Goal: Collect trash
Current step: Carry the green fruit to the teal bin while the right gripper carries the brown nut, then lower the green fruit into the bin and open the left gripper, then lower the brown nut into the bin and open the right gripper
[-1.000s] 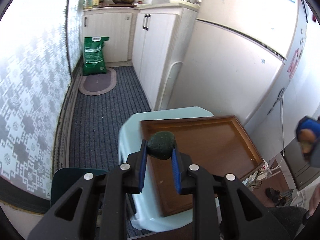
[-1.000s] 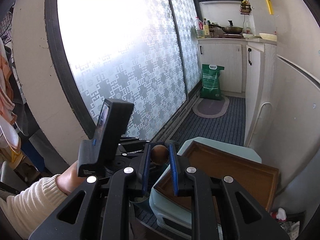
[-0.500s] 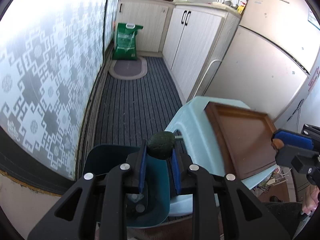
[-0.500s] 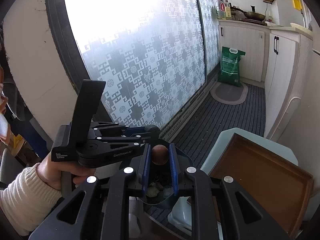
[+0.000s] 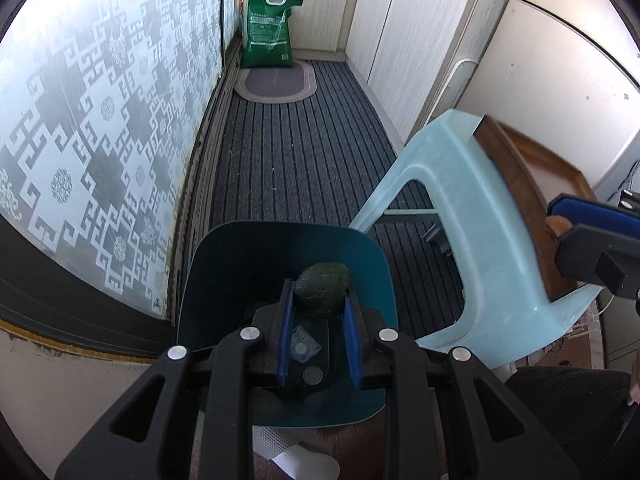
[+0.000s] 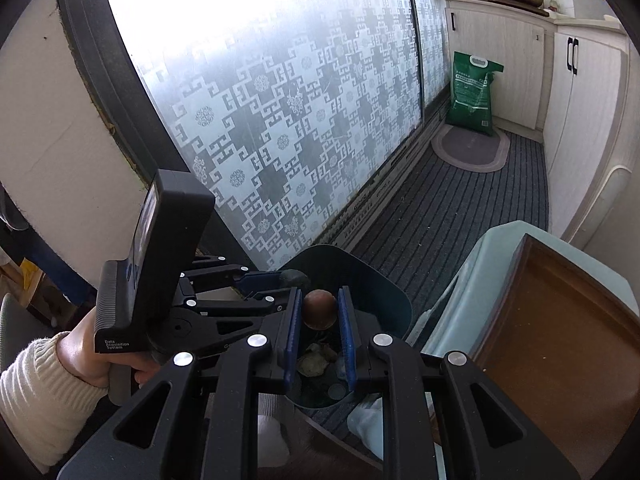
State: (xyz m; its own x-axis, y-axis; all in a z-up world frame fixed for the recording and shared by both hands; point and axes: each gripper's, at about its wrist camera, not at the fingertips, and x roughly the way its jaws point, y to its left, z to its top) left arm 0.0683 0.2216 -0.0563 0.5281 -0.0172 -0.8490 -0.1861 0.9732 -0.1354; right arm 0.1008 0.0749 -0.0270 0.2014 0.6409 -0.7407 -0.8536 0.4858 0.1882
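Observation:
My left gripper [image 5: 318,293] is shut on a dark green avocado [image 5: 322,280]. It hangs right over the open mouth of a dark teal bin [image 5: 280,236]. Trash lies at the bin's bottom, including a small packet [image 5: 305,345] and a round cap [image 5: 312,376]. My right gripper [image 6: 320,295] is shut on a small brown round piece [image 6: 320,312] above the same bin [image 6: 384,284], close beside the left gripper [image 6: 276,280]. A hand in a cream sleeve [image 6: 36,396] grips the left tool.
To the right of the bin is a pale blue plastic stool [image 5: 460,216] carrying a brown wooden tray [image 6: 560,320]. A patterned frosted sliding door [image 5: 100,120] runs along the left. Striped carpet, an oval mat [image 5: 276,84], a green sack [image 5: 270,32] and white cabinets lie beyond.
Both grippers have swung left off the tray on the stool and sunk down over the teal bin. Each still holds its piece.

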